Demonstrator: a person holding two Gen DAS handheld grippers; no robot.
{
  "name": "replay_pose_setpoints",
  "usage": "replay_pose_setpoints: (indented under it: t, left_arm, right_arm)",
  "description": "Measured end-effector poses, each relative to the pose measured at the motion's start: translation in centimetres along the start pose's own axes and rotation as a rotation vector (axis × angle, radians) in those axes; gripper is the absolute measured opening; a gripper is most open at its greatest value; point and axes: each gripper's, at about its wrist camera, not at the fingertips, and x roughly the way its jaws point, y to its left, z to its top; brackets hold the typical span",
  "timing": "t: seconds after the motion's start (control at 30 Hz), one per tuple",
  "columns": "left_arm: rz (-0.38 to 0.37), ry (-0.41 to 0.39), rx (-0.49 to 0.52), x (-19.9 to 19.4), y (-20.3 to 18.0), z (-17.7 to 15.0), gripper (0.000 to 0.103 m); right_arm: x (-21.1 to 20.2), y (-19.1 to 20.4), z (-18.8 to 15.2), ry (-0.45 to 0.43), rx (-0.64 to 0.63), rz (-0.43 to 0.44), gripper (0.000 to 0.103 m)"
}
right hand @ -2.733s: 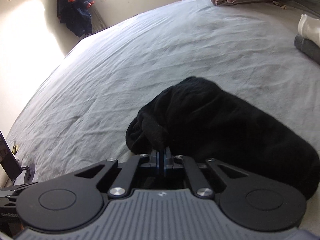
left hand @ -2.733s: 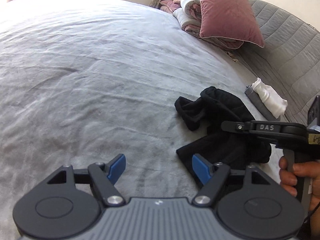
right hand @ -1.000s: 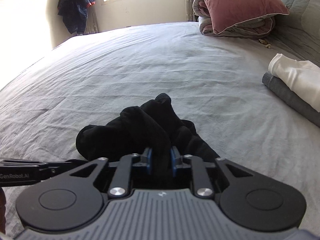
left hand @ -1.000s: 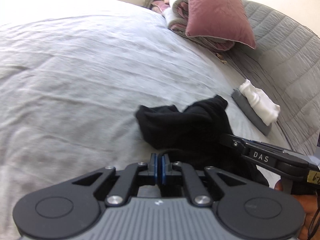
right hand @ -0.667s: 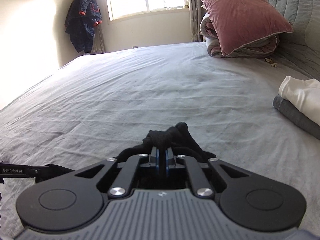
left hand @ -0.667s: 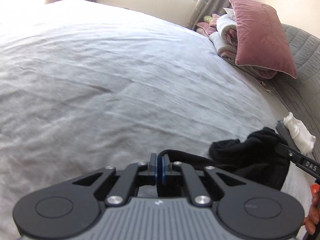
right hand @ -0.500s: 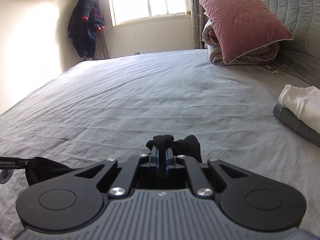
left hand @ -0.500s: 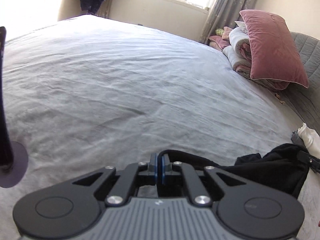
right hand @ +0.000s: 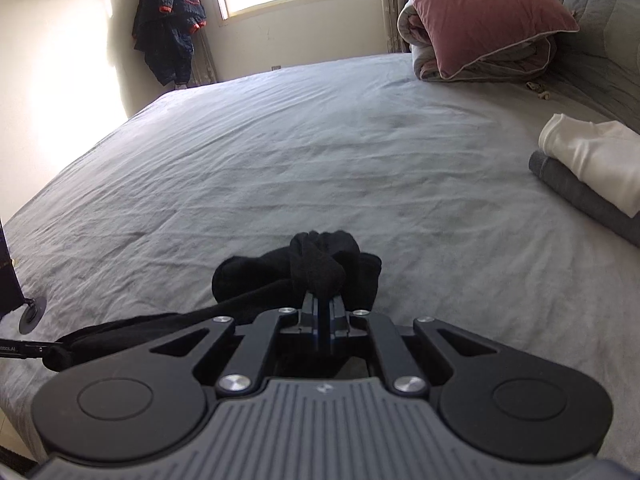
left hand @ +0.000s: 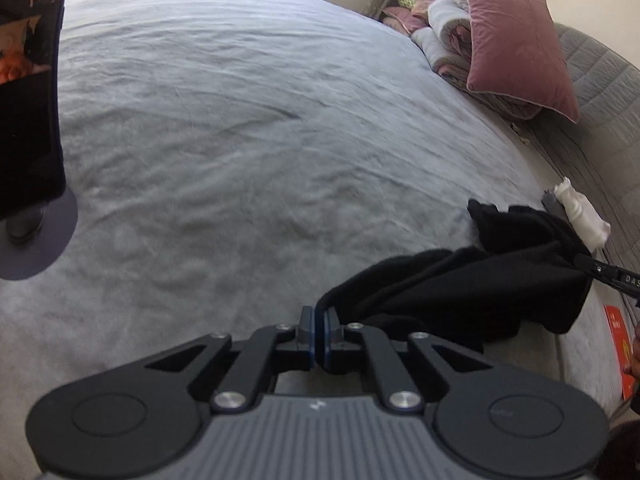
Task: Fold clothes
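Black garment [left hand: 460, 292]: soft, matte knit, bunched and creased, strung between the two grippers just above the bed [left hand: 240, 140]. Left gripper [left hand: 319, 320] clenched on one thin edge; right gripper [right hand: 320, 304] clenched on a wadded knot of the same cloth. Bed sheet pale grey, finely wrinkled. Folded white cloth on a grey one [right hand: 588, 164] lies near the quilted headboard. Pink velvety pillow [right hand: 476, 12] tops a rolled duvet. Dark jacket, possibly quilted, hangs [right hand: 170, 28] beside the window.

Both wrist views look closely along their fingers [left hand: 308, 326], sharing the bed [right hand: 280, 152].
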Motion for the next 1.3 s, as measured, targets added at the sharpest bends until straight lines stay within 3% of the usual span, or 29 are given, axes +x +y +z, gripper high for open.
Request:
replay_pose_setpoints:
  t: [0.3,0.4,0.43,0.5,0.53,0.57,0.63,0.67,1.03,1.3]
  left_arm:
    - [-0.065,0.064,0.101,-0.3,-1.1,-0.6,0.004]
    - [-0.063,0.040,0.163,-0.7,-2.2,0.0,0.008]
    - [-0.062,0.026,0.182,-0.9,-2.5,0.2,0.016]
    - [-0.071,-0.009,0.202,-1.3,-3.3,0.6,0.035]
    - [-0.076,-0.028,0.211,-1.5,-3.6,0.8,0.043]
    - [-0.084,-0.040,0.218,-1.4,-4.0,1.1,0.045]
    - [-0.096,-0.045,0.227,-0.8,-5.1,1.9,0.047]
    - [-0.102,-0.046,0.231,-0.4,-5.6,2.3,0.050]
    - [-0.163,-0.003,0.266,8.0,-12.1,6.2,0.052]
    - [-0.165,0.051,0.307,12.7,-14.4,5.8,0.047]
  right_arm:
    - [1.8,-1.8,-3.8,0.165,0.002,-0.025,0.006]
    - [1.9,-1.8,-4.1,0.176,0.009,-0.023,0.007]
    - [1.8,-1.9,-4.0,0.171,0.019,-0.019,0.007]
    - [1.5,-2.0,-3.9,0.162,0.040,-0.011,0.017]
    - [1.3,-2.0,-3.8,0.156,0.051,-0.014,0.026]
    - [1.2,-2.1,-3.6,0.150,0.062,-0.017,0.045]
    - [0.8,-2.1,-3.1,0.110,0.070,-0.021,0.064]
    - [0.6,-2.1,-2.7,0.088,0.070,-0.022,0.065]
    - [1.8,-1.4,1.5,-0.065,0.127,0.036,0.066]
    - [5.4,0.9,2.2,-0.047,0.052,0.084,0.066]
